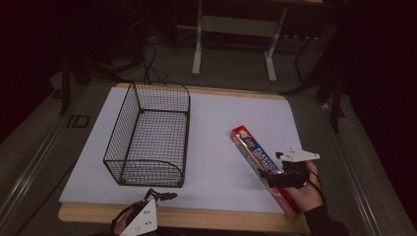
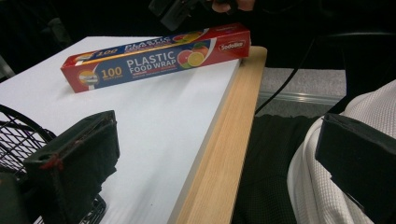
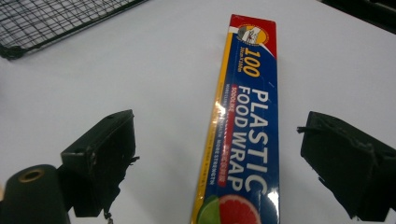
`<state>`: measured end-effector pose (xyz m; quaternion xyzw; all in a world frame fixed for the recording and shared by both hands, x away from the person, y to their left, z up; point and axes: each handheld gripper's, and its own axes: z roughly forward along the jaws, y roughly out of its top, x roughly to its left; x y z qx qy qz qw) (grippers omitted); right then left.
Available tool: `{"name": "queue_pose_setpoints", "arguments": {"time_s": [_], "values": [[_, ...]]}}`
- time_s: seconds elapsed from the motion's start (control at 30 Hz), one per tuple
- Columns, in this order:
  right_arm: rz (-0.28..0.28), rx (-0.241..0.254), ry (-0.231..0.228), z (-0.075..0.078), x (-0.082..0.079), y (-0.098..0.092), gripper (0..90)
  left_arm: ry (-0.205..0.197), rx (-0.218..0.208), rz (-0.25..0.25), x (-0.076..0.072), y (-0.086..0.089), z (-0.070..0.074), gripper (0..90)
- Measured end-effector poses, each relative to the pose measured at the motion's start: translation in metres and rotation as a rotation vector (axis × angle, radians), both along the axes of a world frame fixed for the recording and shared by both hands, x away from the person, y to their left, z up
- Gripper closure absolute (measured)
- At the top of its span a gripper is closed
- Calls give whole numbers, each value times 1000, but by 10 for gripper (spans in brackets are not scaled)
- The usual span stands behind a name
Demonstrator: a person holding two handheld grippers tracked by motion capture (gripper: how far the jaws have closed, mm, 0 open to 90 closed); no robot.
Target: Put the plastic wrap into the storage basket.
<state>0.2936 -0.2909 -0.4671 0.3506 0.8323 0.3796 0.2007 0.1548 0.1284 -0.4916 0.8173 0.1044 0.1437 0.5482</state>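
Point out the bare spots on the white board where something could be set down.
Widest free patch: between the wire basket and the plastic wrap box. Another lies behind the box, toward the board's far right corner. Crowded: the near right corner, where the open right gripper straddles the box; the left gripper waits below the basket.

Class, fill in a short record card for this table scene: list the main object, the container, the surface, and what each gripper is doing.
Main object: plastic food wrap box, lying flat on the white board, right of the basket.
Container: black wire basket, upright, nothing seen inside.
Surface: white board on a wooden table.
Right gripper: jaws open, one on each side of the box, not clamped.
Left gripper: jaws open, holding nothing, at the near table edge beside the basket.
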Motion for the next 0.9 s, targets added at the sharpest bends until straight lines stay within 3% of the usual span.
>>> {"name": "queue_pose_setpoints", "arguments": {"time_s": [0.1,0.6,0.9], "values": [[-2,-18,2,0,3,1,101,0,1,0,0,0,0,1],[-42,-70,102,-8,28,11,101,1,-1,0,0,0,0,1],[-67,-131,228,-21,49,16,136,-1,2,-7,-1,-1,0,1]]}}
